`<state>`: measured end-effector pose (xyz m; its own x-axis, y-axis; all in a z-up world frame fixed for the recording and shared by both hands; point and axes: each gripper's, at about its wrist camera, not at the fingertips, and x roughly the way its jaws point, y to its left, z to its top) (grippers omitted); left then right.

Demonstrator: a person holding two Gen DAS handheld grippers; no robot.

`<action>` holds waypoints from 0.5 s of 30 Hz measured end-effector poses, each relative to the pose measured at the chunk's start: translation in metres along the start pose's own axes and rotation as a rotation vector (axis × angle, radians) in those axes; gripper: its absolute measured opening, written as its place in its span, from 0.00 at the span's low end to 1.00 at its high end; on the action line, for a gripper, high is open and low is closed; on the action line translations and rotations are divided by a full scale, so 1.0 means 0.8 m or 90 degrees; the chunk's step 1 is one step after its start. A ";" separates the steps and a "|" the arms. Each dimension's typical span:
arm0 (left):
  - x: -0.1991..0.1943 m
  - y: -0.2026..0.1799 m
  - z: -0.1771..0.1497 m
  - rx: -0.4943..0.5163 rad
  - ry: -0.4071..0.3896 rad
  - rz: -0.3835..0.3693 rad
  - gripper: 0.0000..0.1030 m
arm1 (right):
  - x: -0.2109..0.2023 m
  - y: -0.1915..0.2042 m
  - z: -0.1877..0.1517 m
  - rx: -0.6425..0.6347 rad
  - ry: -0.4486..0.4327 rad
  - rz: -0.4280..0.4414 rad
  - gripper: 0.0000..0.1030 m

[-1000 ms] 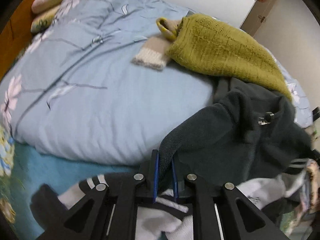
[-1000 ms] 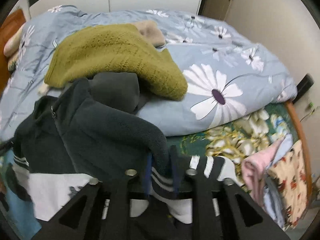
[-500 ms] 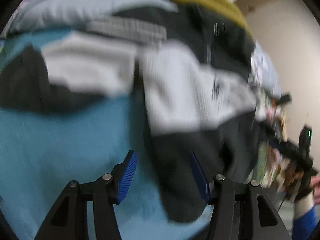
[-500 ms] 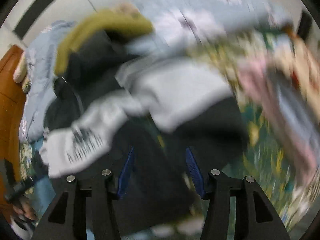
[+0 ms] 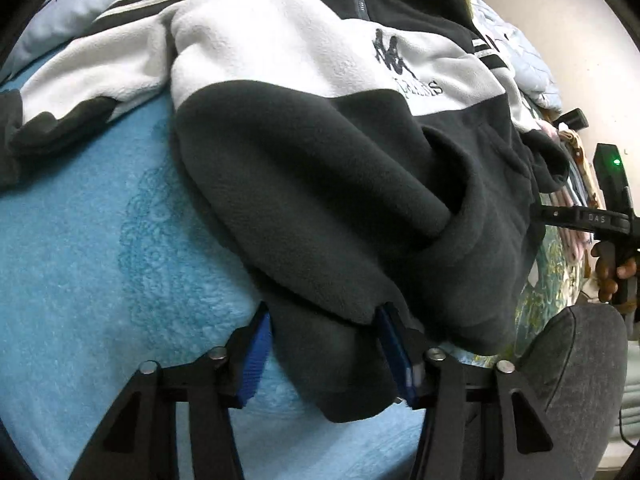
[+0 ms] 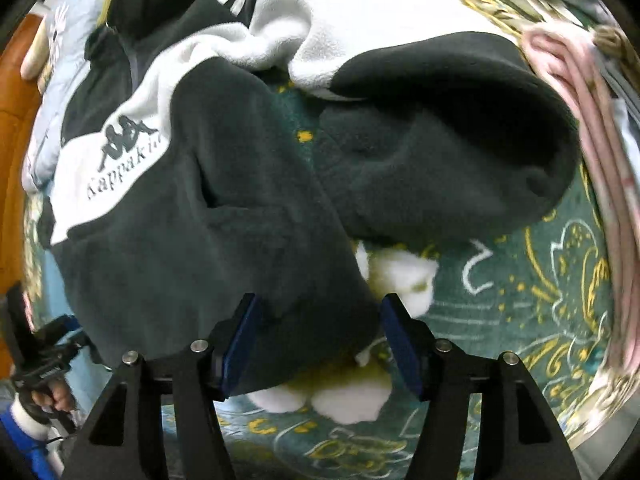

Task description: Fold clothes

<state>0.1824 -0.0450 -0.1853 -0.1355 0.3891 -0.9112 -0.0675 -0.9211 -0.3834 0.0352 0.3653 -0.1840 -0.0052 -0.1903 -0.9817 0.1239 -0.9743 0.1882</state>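
The black-and-white fleece jacket (image 5: 320,128) lies spread on the near part of the bed, its dark hem toward the cameras, partly on a turquoise blanket (image 5: 92,240) and partly on a green floral sheet (image 6: 520,300). The left gripper (image 5: 324,352) straddles the hem's left corner; its jaws are closing, with fleece between the blue pads, though no firm pinch shows. The right gripper (image 6: 320,336) stands over the hem's right corner with its jaws opening, cloth between them but unpressed.

The risk, as I judge it: the thick fleece is bunched at both corners, so a pad may catch only the top layer, or the sheet beneath, and the fold would drag crooked.

A second ago both claws were clamped on raised dark fleece, with the olive knit sweater and blue quilt in view; now they point steeply down at the laid-out hem.
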 end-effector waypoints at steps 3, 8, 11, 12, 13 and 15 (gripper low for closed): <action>-0.005 -0.015 0.000 0.018 -0.007 0.011 0.21 | 0.007 -0.002 -0.002 -0.005 0.014 0.007 0.57; -0.036 -0.027 0.005 -0.006 -0.030 0.010 0.12 | -0.009 0.004 -0.017 -0.033 0.001 0.009 0.18; -0.077 -0.026 0.007 -0.039 -0.068 -0.025 0.11 | -0.039 0.013 -0.023 -0.048 -0.026 0.035 0.13; -0.094 -0.024 0.008 -0.042 -0.082 -0.032 0.11 | -0.049 0.017 -0.026 -0.056 -0.036 0.039 0.12; -0.111 -0.021 0.010 -0.045 -0.096 -0.040 0.11 | -0.060 0.024 -0.029 -0.066 -0.046 0.039 0.12; -0.145 -0.013 0.013 -0.053 -0.116 -0.059 0.10 | -0.083 0.037 -0.034 -0.085 -0.065 0.039 0.12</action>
<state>0.1887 -0.0804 -0.0743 -0.3099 0.4611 -0.8315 -0.0080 -0.8758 -0.4827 0.0664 0.3524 -0.1144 -0.0940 -0.2666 -0.9592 0.2575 -0.9372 0.2353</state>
